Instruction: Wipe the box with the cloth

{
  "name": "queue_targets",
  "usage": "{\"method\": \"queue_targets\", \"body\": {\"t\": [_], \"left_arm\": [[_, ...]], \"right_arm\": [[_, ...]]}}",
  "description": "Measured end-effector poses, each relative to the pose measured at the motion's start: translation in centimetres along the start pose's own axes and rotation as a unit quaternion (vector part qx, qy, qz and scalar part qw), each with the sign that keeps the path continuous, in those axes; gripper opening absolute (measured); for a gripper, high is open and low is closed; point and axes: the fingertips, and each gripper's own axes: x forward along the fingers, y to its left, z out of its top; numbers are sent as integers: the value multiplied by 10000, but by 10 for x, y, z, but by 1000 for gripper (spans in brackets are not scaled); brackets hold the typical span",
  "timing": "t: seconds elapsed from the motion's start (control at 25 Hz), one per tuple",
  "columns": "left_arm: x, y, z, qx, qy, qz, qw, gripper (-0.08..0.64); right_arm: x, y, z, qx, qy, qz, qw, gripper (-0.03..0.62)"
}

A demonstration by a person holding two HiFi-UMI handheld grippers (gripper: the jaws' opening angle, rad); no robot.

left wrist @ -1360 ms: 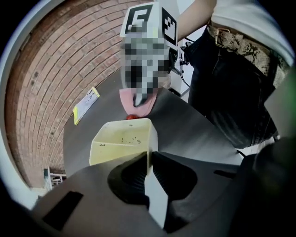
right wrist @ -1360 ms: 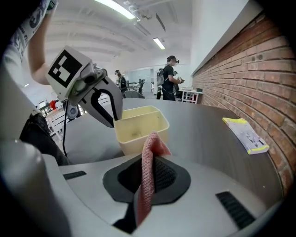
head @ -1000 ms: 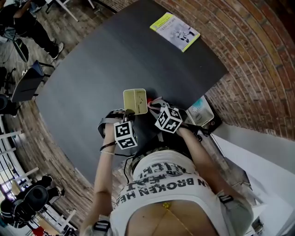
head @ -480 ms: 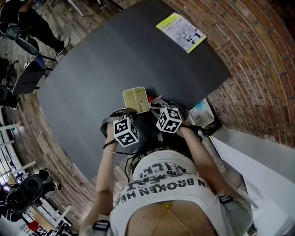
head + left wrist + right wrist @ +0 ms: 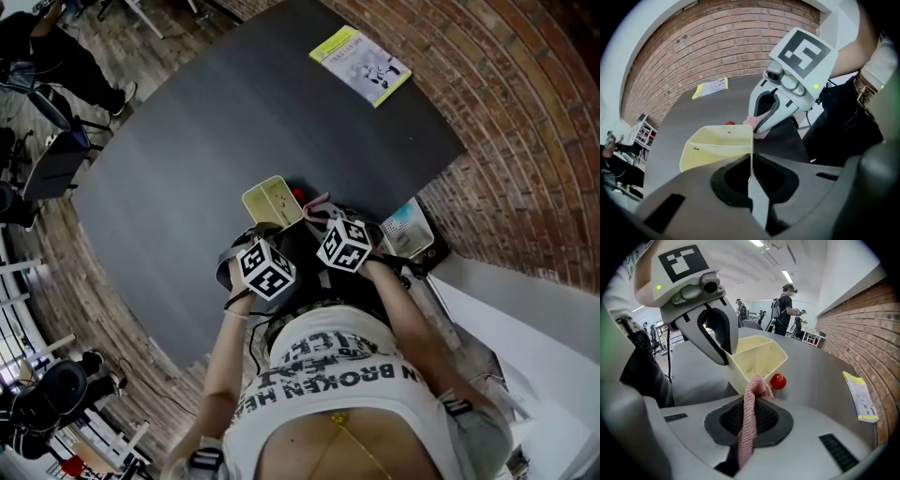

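Note:
The pale yellow open box (image 5: 717,147) is lifted and tilted, and my left gripper (image 5: 751,171) is shut on its near wall; its jaws have just been closing on that wall. My right gripper (image 5: 751,413) is shut on the pink cloth (image 5: 751,420), whose bunched tip touches the box (image 5: 757,359) at its near lower corner. A small red ball (image 5: 778,381) lies on the table just beyond the cloth. In the head view the box (image 5: 272,202) sits ahead of both marker cubes, with the cloth (image 5: 315,201) at its right side.
A yellow-and-white booklet (image 5: 359,64) lies at the far end of the dark table (image 5: 187,141). A brick wall (image 5: 525,112) runs along the right. A white device (image 5: 410,228) sits off the table's right edge. People (image 5: 786,305) stand far behind.
The left gripper has rolled and the box has turned and tilted with it, shifting slightly up and left in the head view. The right gripper with the cloth has stayed in place.

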Motion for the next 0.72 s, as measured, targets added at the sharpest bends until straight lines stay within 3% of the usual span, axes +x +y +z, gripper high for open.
{"method": "queue_targets", "body": {"t": [0.36, 0.56, 0.72], "left_arm": [[7, -2, 19, -654, -19, 150, 9977, 23], [10, -2, 21, -771, 1, 234, 9968, 23], [11, -6, 23, -581, -85, 172, 9981, 23]], "right_arm": [[1, 13, 13, 106, -217, 161, 9996, 17], [2, 14, 14, 73, -214, 215, 9995, 17], [2, 13, 12, 116, -245, 206, 9994, 17]]}}
